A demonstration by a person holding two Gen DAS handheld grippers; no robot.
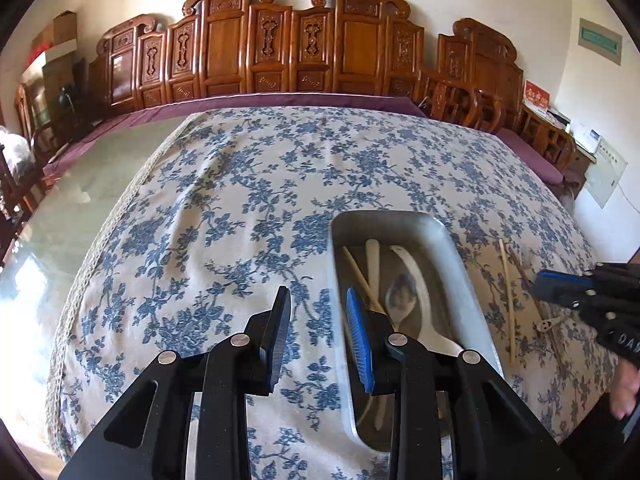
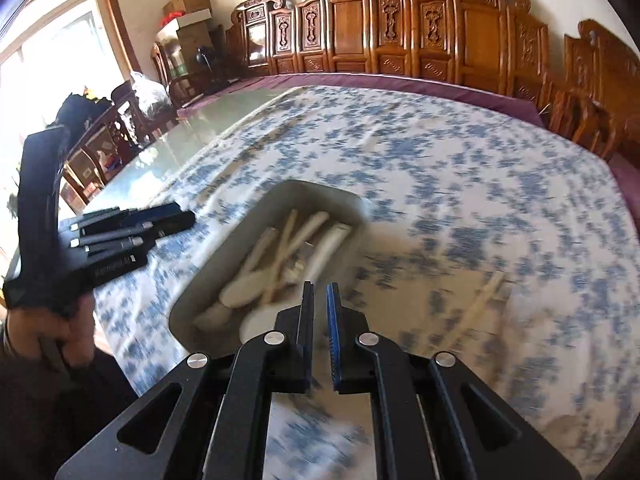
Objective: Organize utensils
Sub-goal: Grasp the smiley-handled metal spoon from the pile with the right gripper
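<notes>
Here the left claw (image 1: pixel 318 308) hangs with its fingers apart and empty, just left of the metal tray (image 1: pixel 460 264). The right claw (image 2: pixel 320 300) has its fingers nearly together with nothing between them, over the tray's near end; its picture is blurred. The tray already holds white spoons (image 1: pixel 412 276) and a chopstick (image 1: pixel 362 278). One chopstick (image 1: pixel 507 300) and what looks like a fork (image 1: pixel 554 322) lie on the flowered cloth (image 1: pixel 224 208) right of it. So the job looks mostly done, those few pieces left.
</notes>
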